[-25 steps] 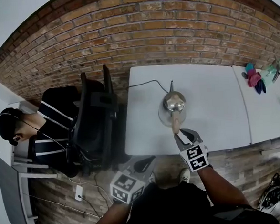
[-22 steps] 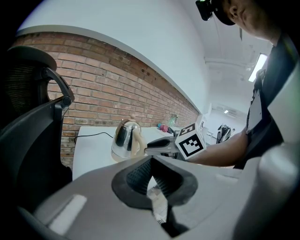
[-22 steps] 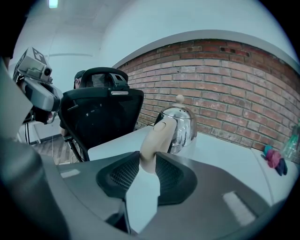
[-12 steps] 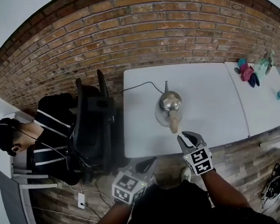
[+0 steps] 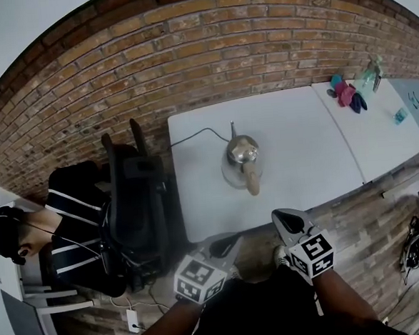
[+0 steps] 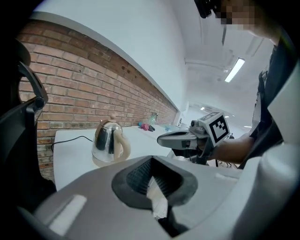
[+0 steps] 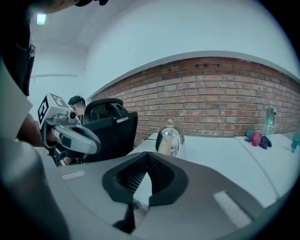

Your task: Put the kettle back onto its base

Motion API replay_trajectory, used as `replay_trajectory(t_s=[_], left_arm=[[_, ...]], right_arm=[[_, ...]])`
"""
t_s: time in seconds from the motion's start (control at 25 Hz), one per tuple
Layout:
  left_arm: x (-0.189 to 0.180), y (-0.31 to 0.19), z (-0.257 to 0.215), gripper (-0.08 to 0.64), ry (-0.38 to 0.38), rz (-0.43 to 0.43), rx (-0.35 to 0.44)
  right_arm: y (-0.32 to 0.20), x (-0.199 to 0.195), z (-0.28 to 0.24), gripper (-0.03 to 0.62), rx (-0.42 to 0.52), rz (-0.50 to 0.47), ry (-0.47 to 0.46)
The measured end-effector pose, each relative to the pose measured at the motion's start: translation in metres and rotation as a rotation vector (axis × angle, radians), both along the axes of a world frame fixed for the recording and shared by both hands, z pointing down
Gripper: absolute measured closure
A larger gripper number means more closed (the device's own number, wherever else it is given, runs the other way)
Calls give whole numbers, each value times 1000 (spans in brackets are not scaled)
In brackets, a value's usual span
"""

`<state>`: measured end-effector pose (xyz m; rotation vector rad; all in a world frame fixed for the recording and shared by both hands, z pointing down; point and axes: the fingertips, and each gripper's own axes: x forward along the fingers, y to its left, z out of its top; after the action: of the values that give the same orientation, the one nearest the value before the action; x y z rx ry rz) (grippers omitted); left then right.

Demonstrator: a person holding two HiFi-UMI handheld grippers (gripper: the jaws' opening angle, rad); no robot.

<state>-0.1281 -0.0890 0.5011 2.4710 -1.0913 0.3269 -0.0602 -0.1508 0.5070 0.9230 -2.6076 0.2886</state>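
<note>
A shiny steel kettle (image 5: 241, 154) with a beige handle (image 5: 252, 182) sits upright on its round base (image 5: 229, 176) on the white table (image 5: 302, 157). In the left gripper view the kettle (image 6: 107, 140) is ahead on the left, and in the right gripper view the kettle (image 7: 169, 139) is straight ahead. My right gripper (image 5: 283, 217) hangs off the table's near edge, well clear of the handle. Its jaws have just been closing and are now shut with nothing between them. My left gripper (image 5: 225, 242) is held low in front of the table, shut and empty.
A black office chair (image 5: 136, 197) stands at the table's left end, with a seated person (image 5: 56, 231) beyond it. The kettle's black cable (image 5: 193, 136) runs left across the table. A second table (image 5: 378, 130) on the right carries a spray bottle (image 5: 369, 73) and coloured cloths (image 5: 346, 93).
My right gripper has drawn back from the kettle's handle, past the table's near edge, and its jaws have shut. The kettle has stayed on its base. The left gripper has barely moved.
</note>
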Motion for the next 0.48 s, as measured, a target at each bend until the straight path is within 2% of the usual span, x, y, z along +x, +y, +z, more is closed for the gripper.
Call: replay_trajectory(t_s=[0.2, 0.48], left_arm=[[6, 6, -2, 558, -1, 44, 12], [11, 10, -12, 558, -16, -36, 38]], right_arm=[[24, 1, -11, 566, -11, -9, -25], [39, 7, -27, 565, -7, -107, -52]])
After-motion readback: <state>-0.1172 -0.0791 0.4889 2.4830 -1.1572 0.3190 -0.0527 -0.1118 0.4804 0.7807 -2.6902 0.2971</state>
